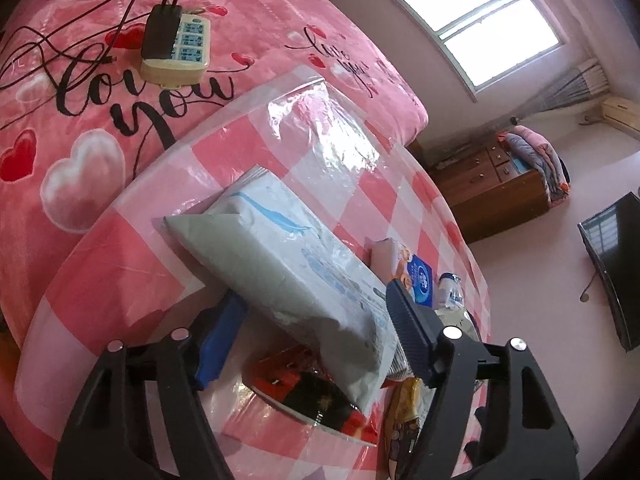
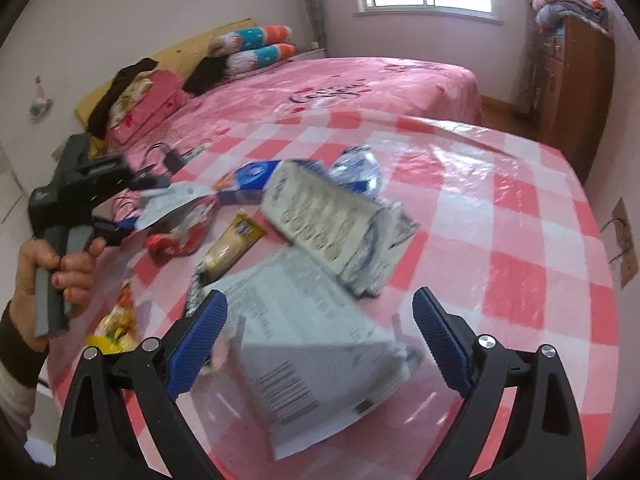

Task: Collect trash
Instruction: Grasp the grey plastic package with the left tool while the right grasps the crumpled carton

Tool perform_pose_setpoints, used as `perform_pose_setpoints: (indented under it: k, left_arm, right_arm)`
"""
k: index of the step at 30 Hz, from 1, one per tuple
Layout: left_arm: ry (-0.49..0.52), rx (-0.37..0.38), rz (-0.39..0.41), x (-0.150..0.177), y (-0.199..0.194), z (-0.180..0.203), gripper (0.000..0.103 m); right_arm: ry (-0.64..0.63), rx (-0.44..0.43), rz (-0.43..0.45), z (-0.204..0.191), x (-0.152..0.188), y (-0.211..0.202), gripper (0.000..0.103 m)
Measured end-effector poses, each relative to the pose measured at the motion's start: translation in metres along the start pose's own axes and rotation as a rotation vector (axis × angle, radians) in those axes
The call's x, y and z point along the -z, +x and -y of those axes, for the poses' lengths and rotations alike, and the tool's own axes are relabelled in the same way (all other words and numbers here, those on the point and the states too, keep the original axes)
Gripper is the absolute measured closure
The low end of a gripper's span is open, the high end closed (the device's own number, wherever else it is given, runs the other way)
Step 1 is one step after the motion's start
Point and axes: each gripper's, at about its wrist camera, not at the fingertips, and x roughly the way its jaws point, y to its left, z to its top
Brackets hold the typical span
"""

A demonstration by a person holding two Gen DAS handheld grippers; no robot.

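My left gripper [image 1: 316,304] is shut on a white and blue plastic bag [image 1: 288,264] and holds it above the pink checked table [image 1: 120,272]. In the right wrist view the same gripper [image 2: 120,204] holds that silvery bag [image 2: 176,200] at the left. My right gripper [image 2: 320,312] is open, its fingers either side of a flat white printed wrapper [image 2: 304,360] on the table [image 2: 520,240]. Beyond it lie a white tray pack [image 2: 332,224], a yellow sachet [image 2: 232,244], a red wrapper [image 2: 176,240] and a blue and white wrapper [image 2: 356,172].
A red and black wrapper [image 1: 316,392], a yellow packet [image 1: 404,412], a blue tissue pack [image 1: 420,280] and a bottle [image 1: 450,292] lie under the held bag. A pink bed [image 2: 340,84] with a power strip [image 1: 176,52] borders the table. A wooden dresser [image 2: 576,80] stands right.
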Motion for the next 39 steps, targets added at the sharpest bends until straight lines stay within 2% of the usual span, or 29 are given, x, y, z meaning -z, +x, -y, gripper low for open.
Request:
perform_pose_setpoints:
  k: [6,12,13,15,16,20,21,29,35,39]
  left_arm:
    - [0.022,-0.023,0.008,0.0,0.004,0.003,0.042]
    - [0.027,-0.016,0.018,0.002,0.006,0.001,0.052]
    - [0.026,-0.012,0.019,0.003,0.006,0.001,0.054]
    - [0.03,-0.007,0.023,0.004,0.005,0.001,0.056]
    - [0.034,-0.007,0.024,0.004,0.005,0.002,0.057]
    - [0.051,-0.016,0.039,0.007,0.002,0.006,0.062]
    - [0.052,-0.016,0.041,0.007,0.001,0.006,0.064]
    - [0.057,0.015,0.05,0.015,-0.011,0.006,0.07]
    - [0.068,0.046,0.061,0.023,-0.029,0.008,0.073]
    - [0.075,0.072,0.061,0.03,-0.041,0.01,0.074]
  right_arm:
    - [0.109,-0.042,-0.002,0.023,-0.022,0.013,0.01]
    - [0.263,-0.157,-0.028,0.045,-0.03,0.036,0.011]
    - [0.286,-0.18,-0.029,0.047,-0.029,0.038,0.013]
    - [0.321,-0.201,-0.033,0.051,-0.028,0.043,0.027]
    - [0.341,-0.208,-0.032,0.054,-0.027,0.044,0.029]
    - [0.391,-0.222,-0.026,0.061,-0.022,0.043,0.057]
    - [0.396,-0.227,-0.028,0.062,-0.021,0.042,0.061]
    - [0.376,-0.239,0.011,0.05,-0.014,0.024,0.068]
    - [0.285,-0.183,0.069,0.023,-0.013,0.001,0.069]
    - [0.272,-0.176,0.102,0.013,-0.01,-0.013,0.069]
